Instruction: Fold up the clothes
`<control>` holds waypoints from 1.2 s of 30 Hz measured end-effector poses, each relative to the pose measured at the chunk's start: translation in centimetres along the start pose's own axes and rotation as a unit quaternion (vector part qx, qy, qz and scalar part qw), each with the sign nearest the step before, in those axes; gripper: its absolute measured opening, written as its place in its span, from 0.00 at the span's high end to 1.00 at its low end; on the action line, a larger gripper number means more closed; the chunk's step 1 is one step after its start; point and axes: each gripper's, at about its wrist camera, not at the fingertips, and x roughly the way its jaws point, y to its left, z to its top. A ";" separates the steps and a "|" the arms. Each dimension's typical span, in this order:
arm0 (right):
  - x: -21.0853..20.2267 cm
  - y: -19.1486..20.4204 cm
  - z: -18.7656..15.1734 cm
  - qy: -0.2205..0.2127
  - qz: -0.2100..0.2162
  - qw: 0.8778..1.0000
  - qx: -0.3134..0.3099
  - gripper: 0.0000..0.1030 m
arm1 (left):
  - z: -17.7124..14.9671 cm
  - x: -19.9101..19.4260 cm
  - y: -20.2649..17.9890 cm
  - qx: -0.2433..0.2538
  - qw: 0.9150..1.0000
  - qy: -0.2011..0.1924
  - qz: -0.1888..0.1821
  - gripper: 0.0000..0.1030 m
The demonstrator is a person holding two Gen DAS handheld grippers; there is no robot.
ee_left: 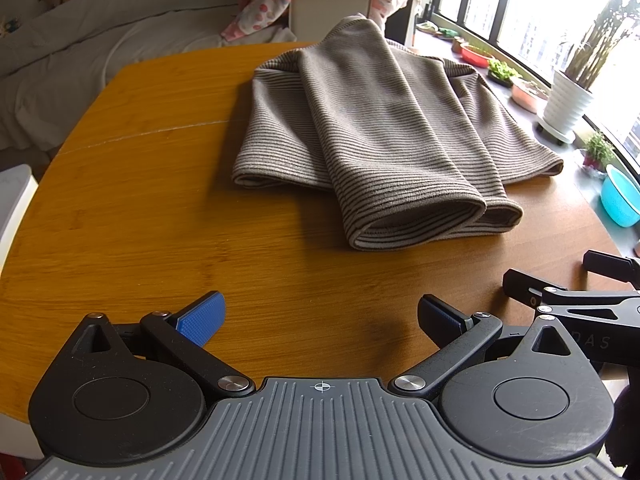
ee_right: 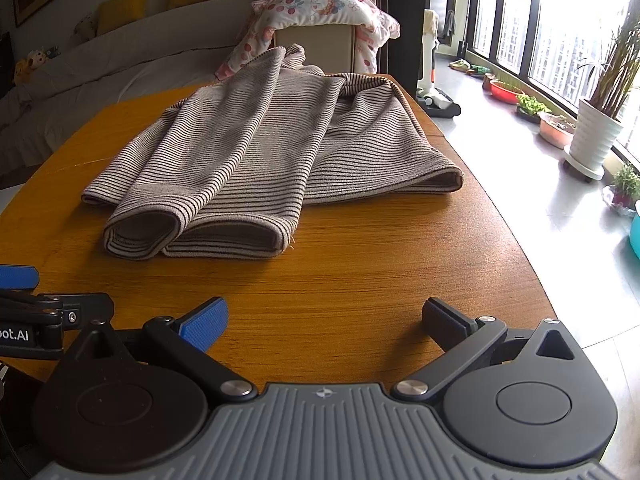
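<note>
2 empty grippers, jaws spread, near striped garment (ee_left: 360, 120) on table (ee_left: 140, 208).

Cut off at 3 o'clock in the left wrist view: right gripper (ee_left: 576, 280), jaws' spread unreadable. Cut off at 9 o'clock in the right wrist view: left gripper (ee_right: 24, 292), only one blue pad showing. Hidden under the folded sleeves: middle of the striped garment (ee_right: 256, 160). Blown out at 1 o'clock: window (ee_right: 580, 8).
</note>
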 end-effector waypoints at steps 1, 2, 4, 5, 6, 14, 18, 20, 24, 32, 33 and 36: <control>0.0 -0.1 0.0 0.001 -0.001 1.000 -0.002 0.00 | 0.0 0.0 0.0 0.002 1.000 0.001 0.001 0.00; 0.0 -0.1 0.1 0.003 -0.001 1.000 -0.004 0.00 | 0.1 0.1 0.0 0.004 1.000 0.001 0.001 0.00; 0.0 -0.2 0.1 0.005 0.000 1.000 -0.004 0.00 | 0.2 0.1 0.0 0.010 1.000 0.003 0.001 0.00; 0.0 -0.3 0.2 0.005 0.000 1.000 -0.005 0.00 | 0.3 0.1 0.0 0.014 1.000 0.004 -0.002 0.00; 0.1 -0.3 0.2 0.005 0.001 1.000 -0.006 0.00 | 0.4 0.2 0.0 0.018 1.000 0.006 -0.006 0.00; -0.4 -3.5 2.1 -0.012 0.049 0.997 0.055 0.00 | 4.3 -0.7 2.2 0.006 0.991 -0.033 -0.133 0.00; 0.6 -4.7 4.7 -0.023 0.040 0.997 0.064 0.00 | 8.4 1.6 2.8 -0.004 0.982 -0.049 -0.183 0.00; 1.5 -4.7 6.3 -0.033 0.038 0.997 0.058 0.00 | 10.4 3.7 3.3 -0.021 0.981 -0.045 -0.189 0.00; 4.4 -4.9 10.7 -0.072 0.048 0.995 0.054 0.00 | 13.4 7.1 4.5 -0.049 0.979 -0.037 -0.194 0.00; 15.1 -5.9 14.9 -0.018 0.150 0.971 0.185 0.00 | 15.3 11.8 6.8 -0.077 0.976 -0.022 -0.200 0.00; 15.8 -5.8 14.7 -0.013 0.153 0.969 0.191 0.00 | 15.1 11.9 7.0 -0.074 0.975 -0.027 -0.207 0.00; 16.4 -5.2 13.9 -0.015 0.153 0.972 0.178 0.00 | 15.0 12.0 6.7 -0.039 0.976 -0.024 -0.212 0.00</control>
